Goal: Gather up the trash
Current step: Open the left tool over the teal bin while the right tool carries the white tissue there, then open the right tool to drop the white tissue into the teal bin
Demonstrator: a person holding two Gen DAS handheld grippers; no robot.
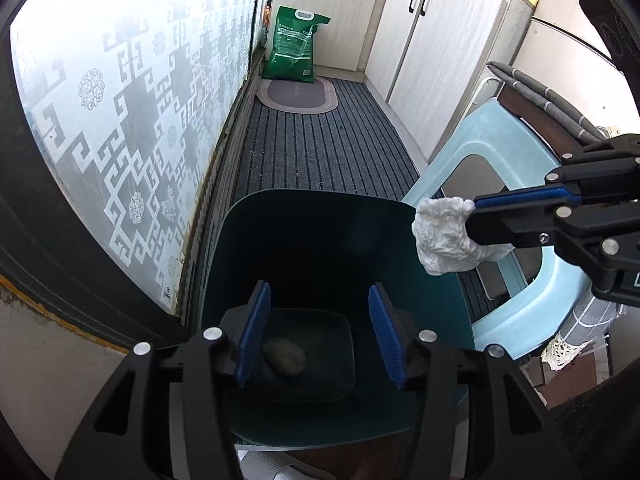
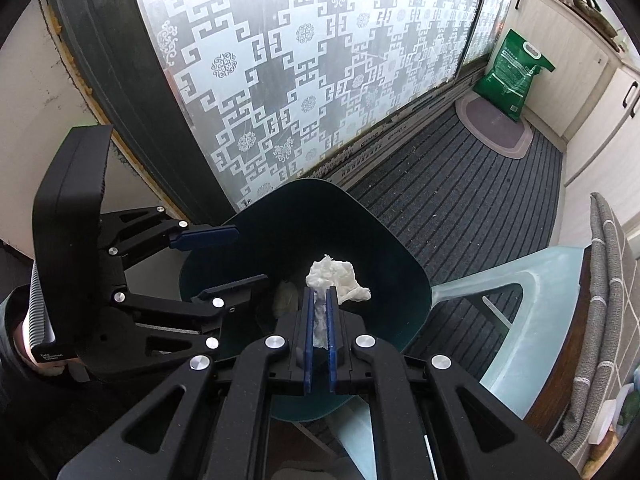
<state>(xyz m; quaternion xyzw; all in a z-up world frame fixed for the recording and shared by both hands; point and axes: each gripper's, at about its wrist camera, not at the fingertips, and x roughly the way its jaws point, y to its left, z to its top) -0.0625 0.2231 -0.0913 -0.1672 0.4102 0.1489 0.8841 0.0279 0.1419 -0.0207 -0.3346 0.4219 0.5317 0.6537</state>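
My right gripper (image 2: 320,304) pinches a white tissue wad (image 2: 336,278) over the bin (image 2: 404,280). My left gripper (image 1: 320,328) gapes empty above another wad (image 1: 285,358) lying below it. No label is legible.

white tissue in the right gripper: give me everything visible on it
The tissue is a crumpled white wad, thin and papery by its look. The right gripper is shut on its lower tail, so the bulk bunches out beyond the blue fingers. It hangs above the open dark green bin, touching nothing else.
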